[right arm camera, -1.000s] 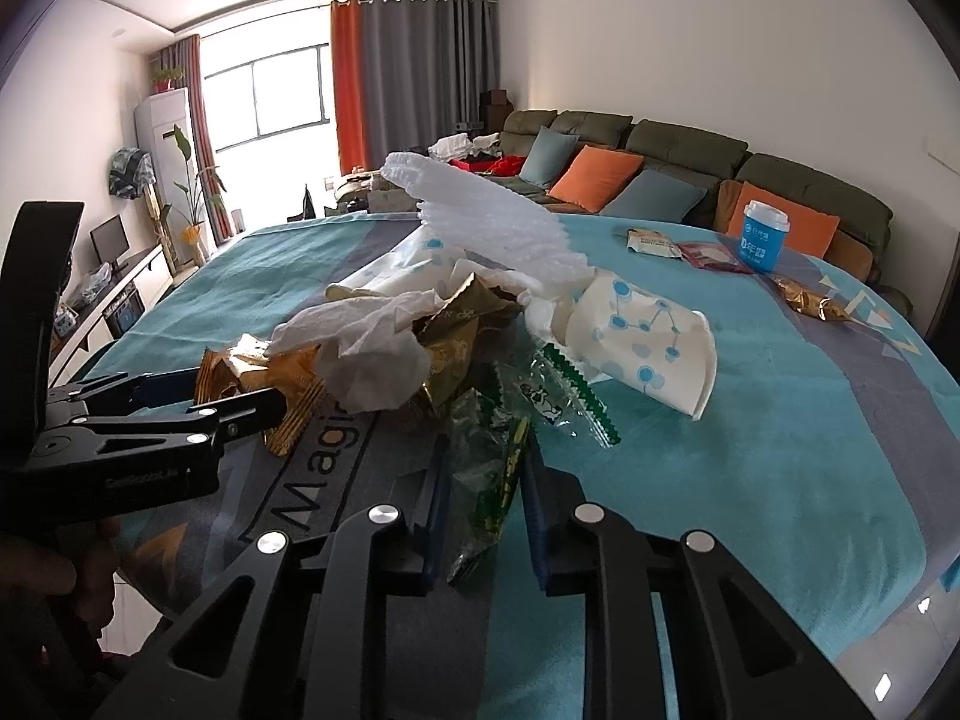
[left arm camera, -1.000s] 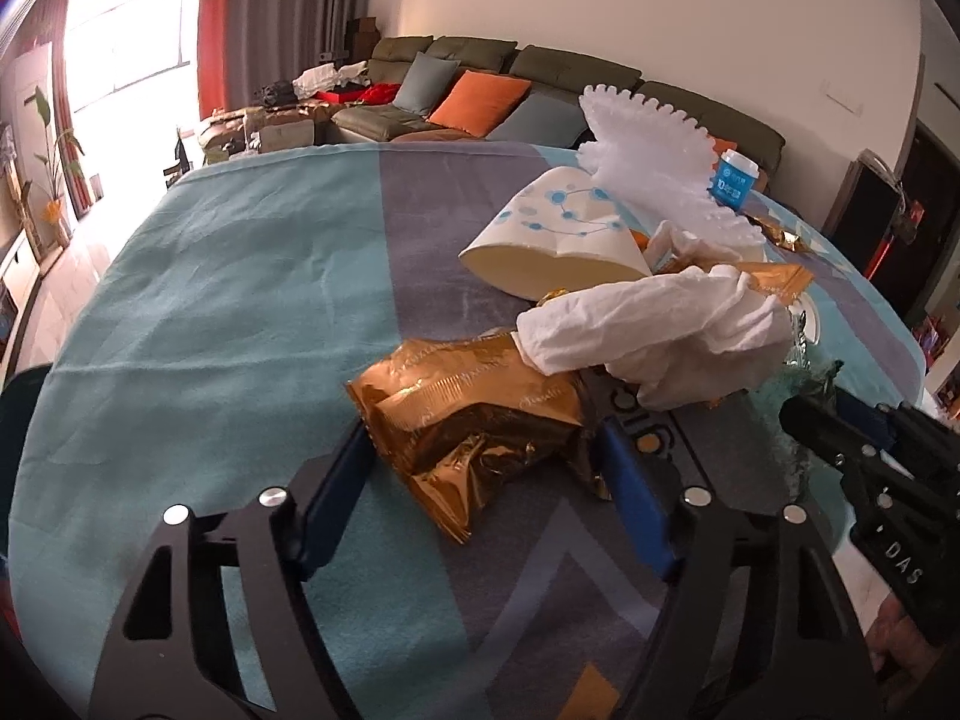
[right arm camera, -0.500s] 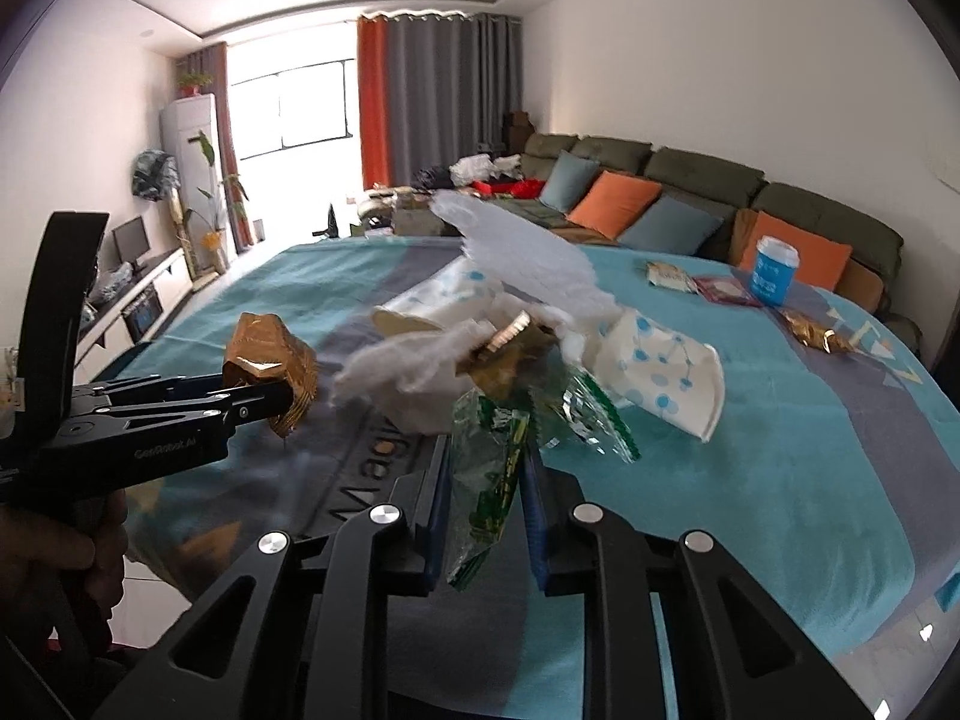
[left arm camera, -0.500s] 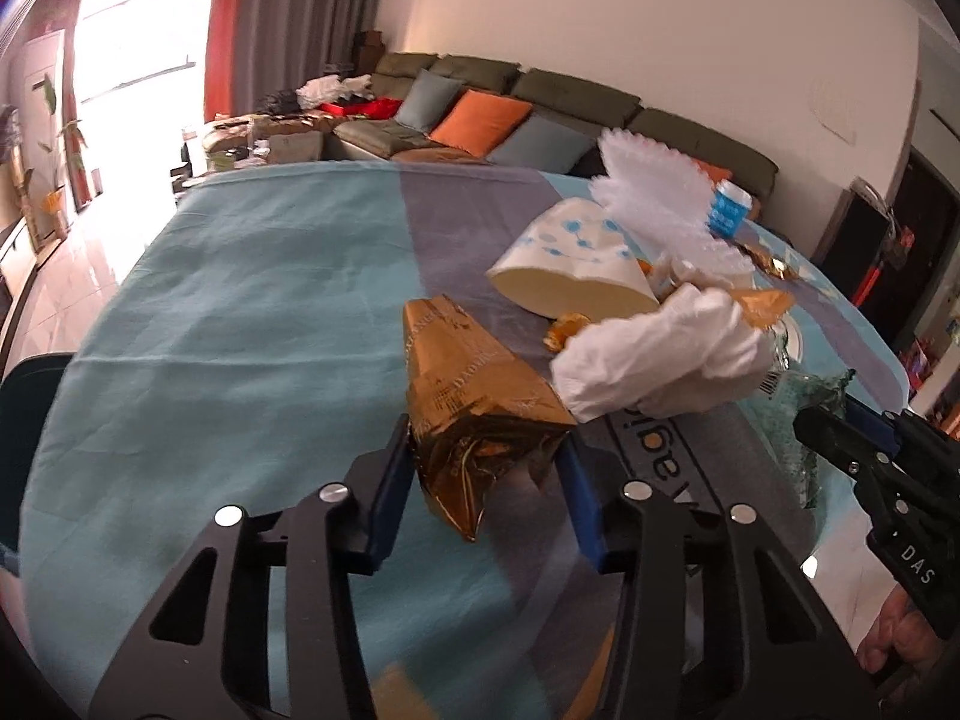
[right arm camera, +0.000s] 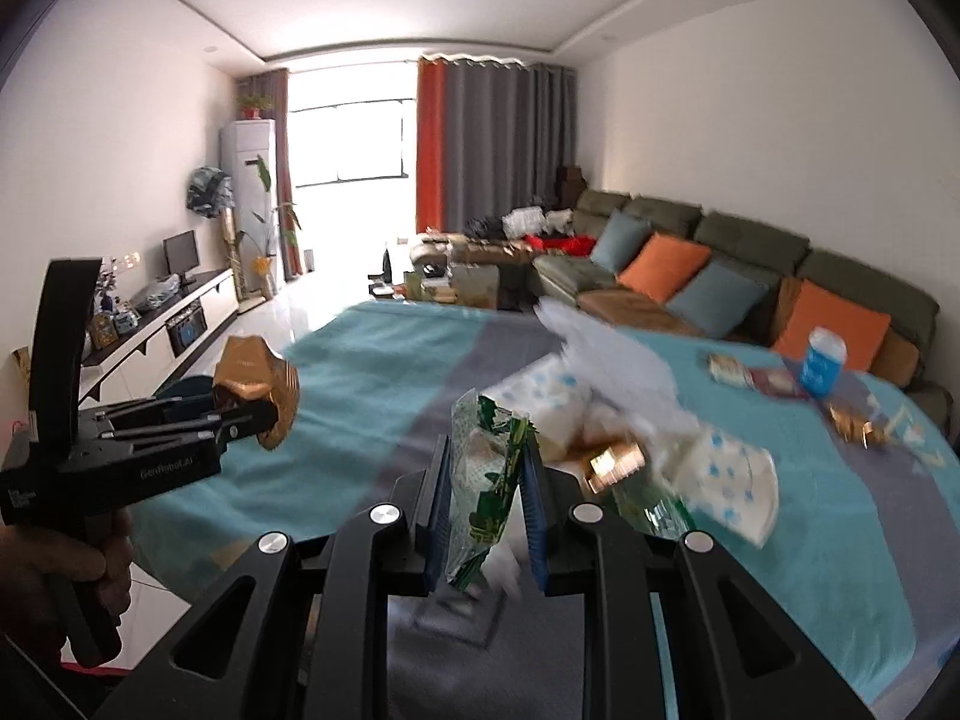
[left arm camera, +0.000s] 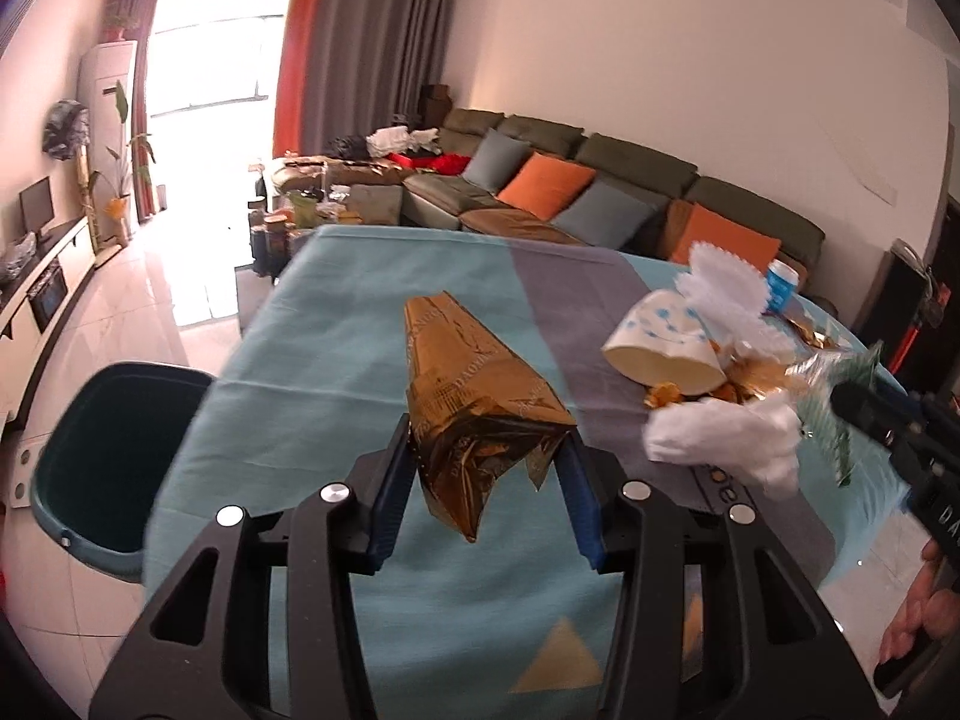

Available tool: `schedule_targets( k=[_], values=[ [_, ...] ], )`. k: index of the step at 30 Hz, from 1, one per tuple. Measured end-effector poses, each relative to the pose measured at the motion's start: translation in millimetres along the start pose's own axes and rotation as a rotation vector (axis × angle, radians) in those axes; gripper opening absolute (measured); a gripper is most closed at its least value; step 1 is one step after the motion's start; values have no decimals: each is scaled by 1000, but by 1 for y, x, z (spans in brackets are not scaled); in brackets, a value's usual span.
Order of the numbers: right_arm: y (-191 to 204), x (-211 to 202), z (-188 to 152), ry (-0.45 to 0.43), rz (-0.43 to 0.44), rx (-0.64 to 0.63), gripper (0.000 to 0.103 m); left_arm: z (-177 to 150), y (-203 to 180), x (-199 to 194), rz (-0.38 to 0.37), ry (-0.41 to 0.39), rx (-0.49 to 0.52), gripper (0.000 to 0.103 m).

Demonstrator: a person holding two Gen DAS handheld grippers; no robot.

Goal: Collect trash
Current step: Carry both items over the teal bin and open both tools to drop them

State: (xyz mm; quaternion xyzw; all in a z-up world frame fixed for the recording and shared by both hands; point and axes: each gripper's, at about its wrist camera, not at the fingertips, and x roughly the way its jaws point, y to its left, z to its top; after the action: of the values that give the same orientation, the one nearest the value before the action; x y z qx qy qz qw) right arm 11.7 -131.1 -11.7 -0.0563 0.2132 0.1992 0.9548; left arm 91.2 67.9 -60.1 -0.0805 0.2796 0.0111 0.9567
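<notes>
My left gripper (left arm camera: 489, 459) is shut on a crumpled gold foil bag (left arm camera: 474, 402), held up above the teal tablecloth (left arm camera: 336, 354). In the right wrist view that bag (right arm camera: 258, 387) sticks out of the left gripper (right arm camera: 264, 414) at the left. My right gripper (right arm camera: 487, 495) is shut on a clear green-printed wrapper (right arm camera: 486, 480), also lifted off the table. A pile of trash stays on the table: a white tissue (left arm camera: 726, 441), a dotted paper cup (left arm camera: 666, 348), a white frilled paper (left arm camera: 723, 288) and small gold wrappers (left arm camera: 666, 393).
A dark teal bin (left arm camera: 114, 456) stands on the floor left of the table. A blue cup (right arm camera: 822, 360) and flat packets (right arm camera: 756, 375) lie at the far right of the table. A sofa with orange cushions (left arm camera: 546, 186) runs behind. A hand (right arm camera: 66, 570) grips the left tool.
The left jaws closed on the gold bag and lifted it off the table, swinging left toward the bin. The right gripper rose with the green wrapper, pulling it free of the pile.
</notes>
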Motion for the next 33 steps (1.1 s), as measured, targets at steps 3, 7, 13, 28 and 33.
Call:
schedule_targets(
  k=[3, 7, 13, 28, 33],
  values=[
    [11, 4, 15, -30, 46, -16, 20, 4, 17, -11, 35, -31, -19, 45],
    [31, 26, 32, -25, 154, -27, 20, 8, 41, -27, 100, -73, -42, 45],
    [71, 71, 59, 20, 364, -34, 20, 8, 91, -48, 225, -92, -112, 45],
    [230, 212, 99, 362, 728, -114, 20, -2, 220, -80, 397, -24, -281, 50],
    [262, 251, 88, 503, 739, -107, 21, -12, 258, -63, 373, 37, -361, 50]
  ],
)
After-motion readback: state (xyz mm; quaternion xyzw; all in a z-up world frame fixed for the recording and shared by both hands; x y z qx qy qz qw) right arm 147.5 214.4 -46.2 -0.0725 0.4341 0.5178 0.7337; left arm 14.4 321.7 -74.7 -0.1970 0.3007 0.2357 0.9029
